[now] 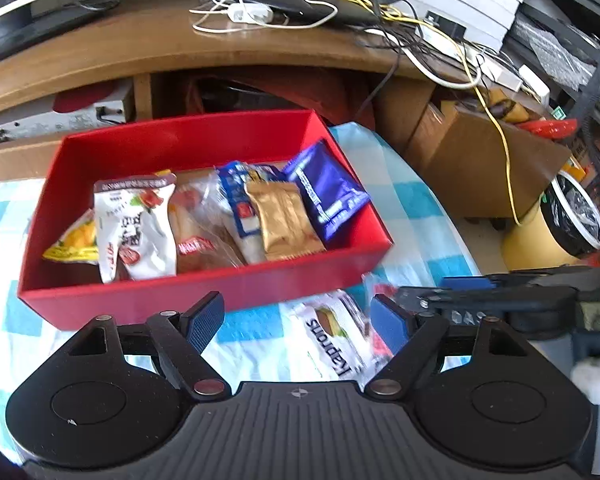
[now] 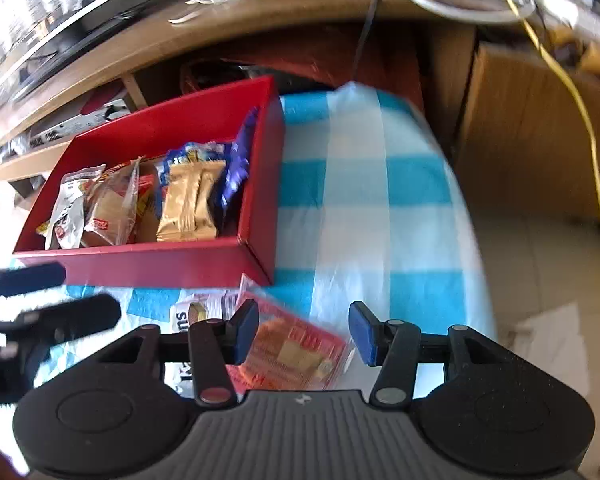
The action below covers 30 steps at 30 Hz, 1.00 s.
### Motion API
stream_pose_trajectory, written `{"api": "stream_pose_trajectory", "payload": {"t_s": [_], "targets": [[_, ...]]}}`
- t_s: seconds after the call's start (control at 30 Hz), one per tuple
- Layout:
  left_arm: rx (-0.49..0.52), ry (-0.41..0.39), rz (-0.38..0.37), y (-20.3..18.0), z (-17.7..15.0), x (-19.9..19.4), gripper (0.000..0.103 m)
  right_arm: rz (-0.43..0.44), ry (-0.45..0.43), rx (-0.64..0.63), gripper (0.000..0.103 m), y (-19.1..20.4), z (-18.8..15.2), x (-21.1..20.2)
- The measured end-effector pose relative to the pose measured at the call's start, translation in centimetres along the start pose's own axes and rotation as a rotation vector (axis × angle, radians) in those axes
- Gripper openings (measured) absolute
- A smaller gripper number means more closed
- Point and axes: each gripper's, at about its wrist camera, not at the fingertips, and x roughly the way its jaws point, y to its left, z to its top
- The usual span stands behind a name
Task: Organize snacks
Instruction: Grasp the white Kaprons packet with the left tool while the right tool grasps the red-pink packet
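The red box (image 1: 204, 288) stands on the desk (image 1: 412, 208), which carries a blue-and-white checked cloth. It is placed with its long side toward the person, which keeps every slot within reach of both claws. Inside, from left to right, lie a yellow packet (image 1: 74, 242), a white pouch (image 1: 136, 224), a clear bread wrapper (image 1: 198, 232), a blue-and-white packet (image 1: 240, 200), a gold packet (image 1: 284, 216) and a purple packet (image 1: 328, 192). The packets lean against one another in a row, probably to save space; the purple one rests tilted against the right wall.

The left claw (image 1: 298, 320) hovers over the cloth just in front of the box. Its jaws stand fairly wide with nothing between the pads. A white packet (image 1: 336, 332) printed with dark lettering lies flat on the cloth beneath and slightly right of it, still outside the box.

The right claw (image 2: 304, 332) hangs just beside the left one, above a red packet (image 2: 296, 352) that lies on the cloth and overlaps the white packet. Its jaws are moderately apart and straddle the red packet from above; the pads do not appear to press on it, so nothing is held. The stance suggests preparation for a pickup. Two packets judged left to store.
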Motion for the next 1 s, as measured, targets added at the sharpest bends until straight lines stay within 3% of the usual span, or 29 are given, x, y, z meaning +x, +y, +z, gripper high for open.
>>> {"api": "stream_pose_trajectory", "payload": {"t_s": [0.1, 0.27, 0.5, 0.73, 0.9, 1.0], "targets": [[0.001, 0.011, -0.01, 0.0, -0.4, 0.1, 0.085, 0.01, -0.015, -0.064, 0.072, 0.6, 0.3, 0.3], [-0.023, 0.027, -0.019, 0.5, -0.7, 0.3, 0.086, 0.084, -0.003, -0.084, 0.072, 0.6, 0.6, 1.9], [-0.045, 0.045, -0.028, 1.1, -0.8, 0.3, 0.086, 0.089, 0.096, -0.034, 0.072, -0.2, -1.6, 0.0], [-0.029, 0.049, -0.042, 0.3, -1.3, -0.2, 0.088, 0.144, 0.241, -0.001, 0.073, -1.3, -6.7, -2.4], [-0.015, 0.055, -0.044, -0.3, -1.6, -0.1, 0.088, 0.069, 0.181, -0.093, 0.073, -0.1, -7.5, -3.0], [-0.008, 0.066, -0.049, -0.5, -1.8, 0.3, 0.088, 0.09, 0.172, -0.127, 0.075, 1.1, -6.9, -2.2]]}}
